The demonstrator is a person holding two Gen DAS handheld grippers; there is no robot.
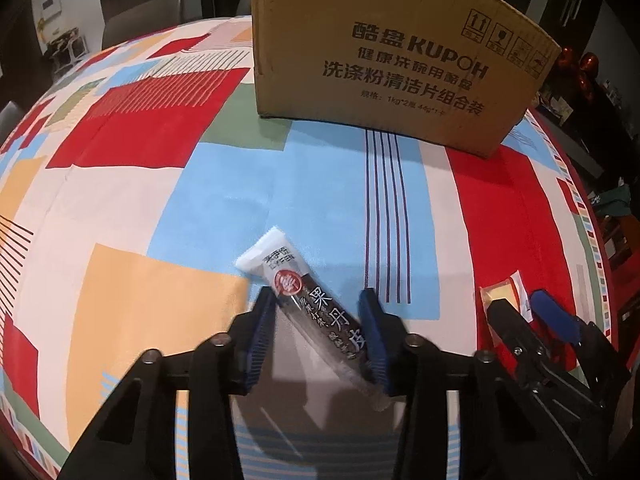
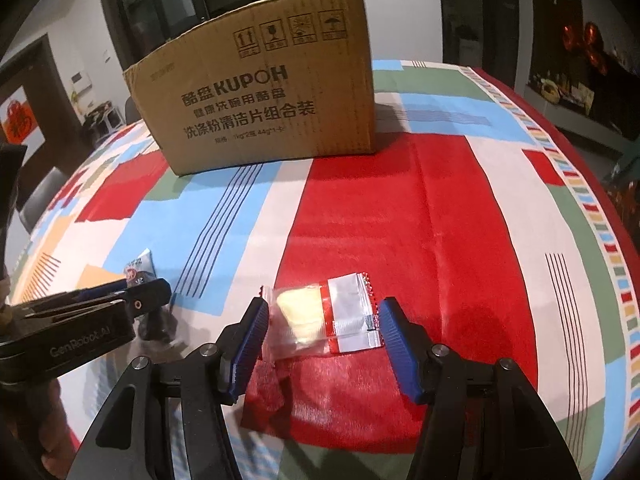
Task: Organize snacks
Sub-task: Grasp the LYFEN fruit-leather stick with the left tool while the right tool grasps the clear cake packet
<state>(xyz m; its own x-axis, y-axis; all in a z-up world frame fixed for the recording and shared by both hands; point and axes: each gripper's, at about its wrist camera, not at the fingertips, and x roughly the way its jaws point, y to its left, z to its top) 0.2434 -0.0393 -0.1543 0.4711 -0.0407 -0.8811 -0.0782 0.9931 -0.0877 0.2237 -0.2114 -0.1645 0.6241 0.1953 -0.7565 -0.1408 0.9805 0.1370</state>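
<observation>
2 grippers straddle snacks: left gripper point(image 1: 318, 320), lower centre, pinches the dark bar point(image 1: 320, 312) diagonally; right gripper point(image 2: 324, 332) stands apart around the wafer point(image 2: 320, 314). Square up, clamp mid-pack, then lift toward the box point(image 2: 256, 92).

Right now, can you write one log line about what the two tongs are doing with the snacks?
left tongs: around dark snack bar | right tongs: open around clear candy packet | box: behind, on tablecloth
</observation>
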